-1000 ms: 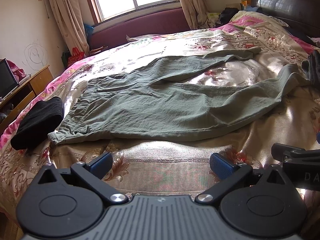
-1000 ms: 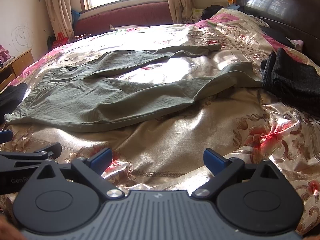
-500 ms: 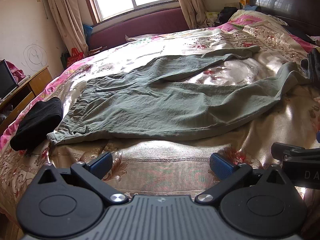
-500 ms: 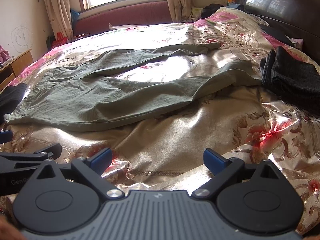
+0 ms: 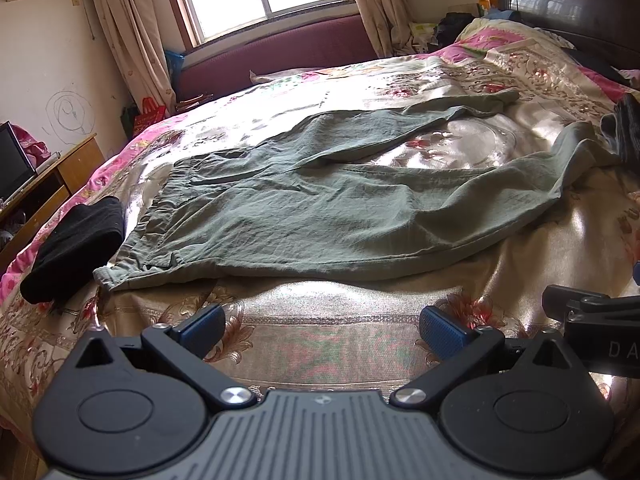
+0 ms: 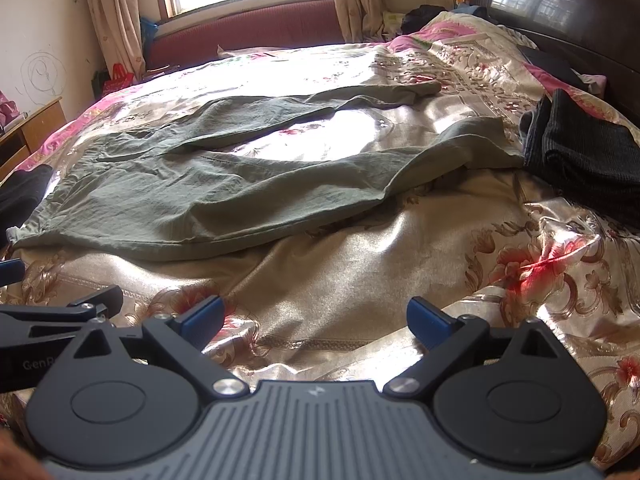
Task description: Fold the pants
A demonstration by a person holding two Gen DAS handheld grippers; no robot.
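Observation:
Olive-green pants (image 5: 320, 208) lie spread flat on the floral bedspread, waistband at the left, two legs splayed apart toward the right; they also show in the right wrist view (image 6: 208, 184). My left gripper (image 5: 320, 328) is open and empty, hovering over the bedspread a little short of the pants' near edge. My right gripper (image 6: 316, 320) is open and empty, also short of the near edge, to the right of the left one. Each gripper's side shows in the other's view.
A black folded garment (image 5: 76, 248) lies left of the waistband. A dark folded pile (image 6: 584, 160) sits at the right by the near leg's cuff. The headboard (image 6: 560, 12) is at the far right, a wooden desk (image 5: 48, 184) at the left.
Both grippers have drifted slightly; the view of the pants has shifted a little. Nothing was grasped and the jaws stay open.

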